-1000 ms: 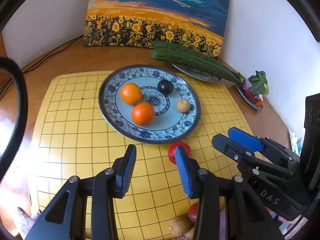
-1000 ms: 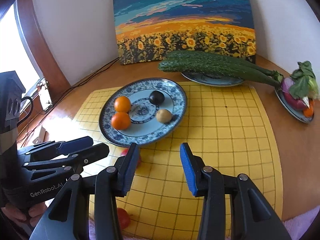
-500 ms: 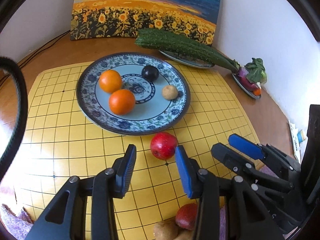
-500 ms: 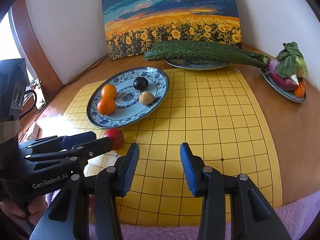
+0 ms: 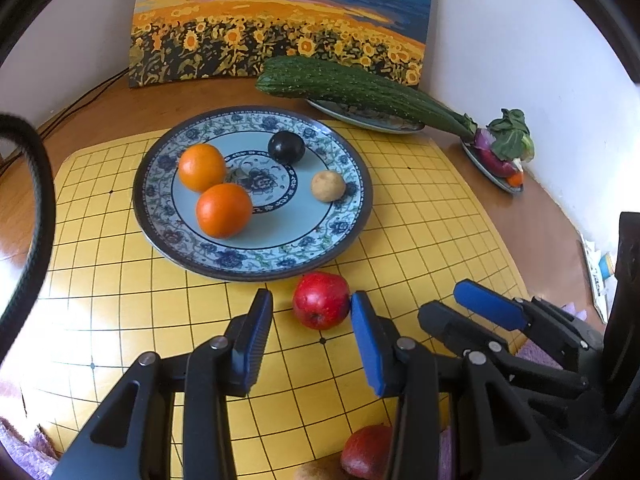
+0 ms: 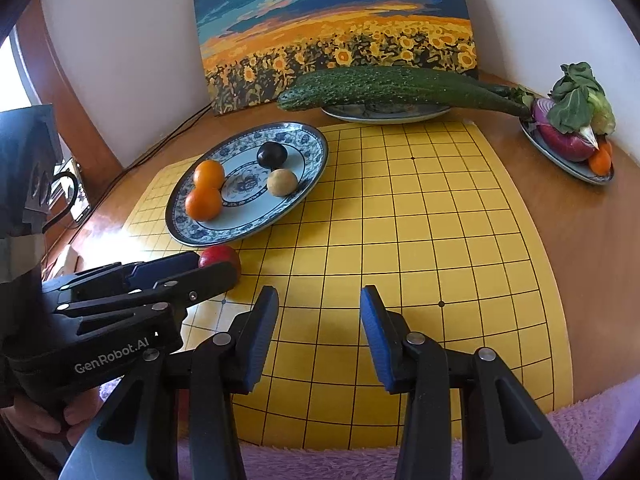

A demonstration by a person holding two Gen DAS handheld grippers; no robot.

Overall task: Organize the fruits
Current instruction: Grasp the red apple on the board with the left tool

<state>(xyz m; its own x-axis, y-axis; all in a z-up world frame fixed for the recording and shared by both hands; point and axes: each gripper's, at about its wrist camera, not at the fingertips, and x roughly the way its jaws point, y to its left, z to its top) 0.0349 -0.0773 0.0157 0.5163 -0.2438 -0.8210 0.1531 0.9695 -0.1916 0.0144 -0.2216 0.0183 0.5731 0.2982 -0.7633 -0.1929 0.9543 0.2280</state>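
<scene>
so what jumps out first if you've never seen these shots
The round blue-and-white patterned plate on the yellow grid mat holds two oranges, a dark plum and a small tan fruit. In front of it a shiny red apple lies on the mat just beyond the open left tongs. Behind stands a bright sunflower-field painting.

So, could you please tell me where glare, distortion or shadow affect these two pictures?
Left wrist view: strong glare on the yellow grid mat at the left, grid lines bowed by the fisheye, dark vignette in the corners. Right wrist view: a blown-out window at the left edge, the grid mat curved likewise, and the blue patterned plate sharp, with soft shadows beside its fruit.
</scene>
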